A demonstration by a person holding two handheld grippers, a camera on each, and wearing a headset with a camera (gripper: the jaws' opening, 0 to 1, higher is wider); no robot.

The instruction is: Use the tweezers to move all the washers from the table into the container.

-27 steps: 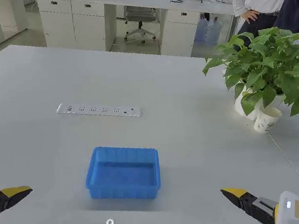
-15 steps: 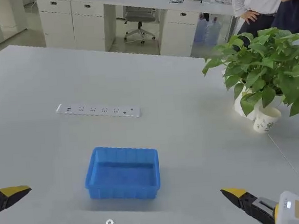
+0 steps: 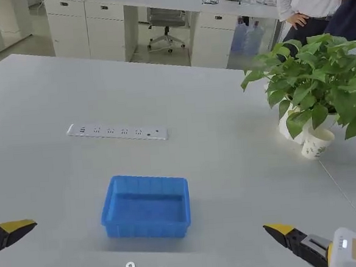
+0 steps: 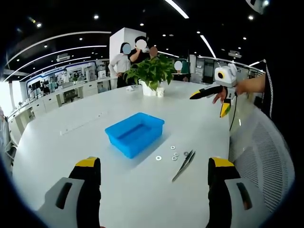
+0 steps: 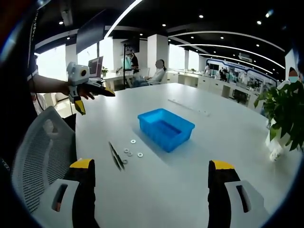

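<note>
A blue plastic container (image 3: 146,206) sits on the white table, with two small washers (image 3: 130,266) just in front of it near the frame's lower edge. In the left gripper view, several washers (image 4: 173,154) lie beside the metal tweezers (image 4: 184,165), right of the container (image 4: 135,134). The right gripper view has the tweezers (image 5: 115,156) and washers (image 5: 133,148) left of the container (image 5: 166,127). My left gripper (image 4: 154,164) and right gripper (image 5: 151,164) are both open and hold nothing. They hover well apart, left (image 3: 9,232) and right (image 3: 289,234) of the container.
A white power strip (image 3: 117,131) lies beyond the container. A potted plant (image 3: 315,81) and a paper cup (image 3: 316,143) stand at the right. People stand behind the plant. Desks and an office chair (image 3: 167,24) are past the table's far edge.
</note>
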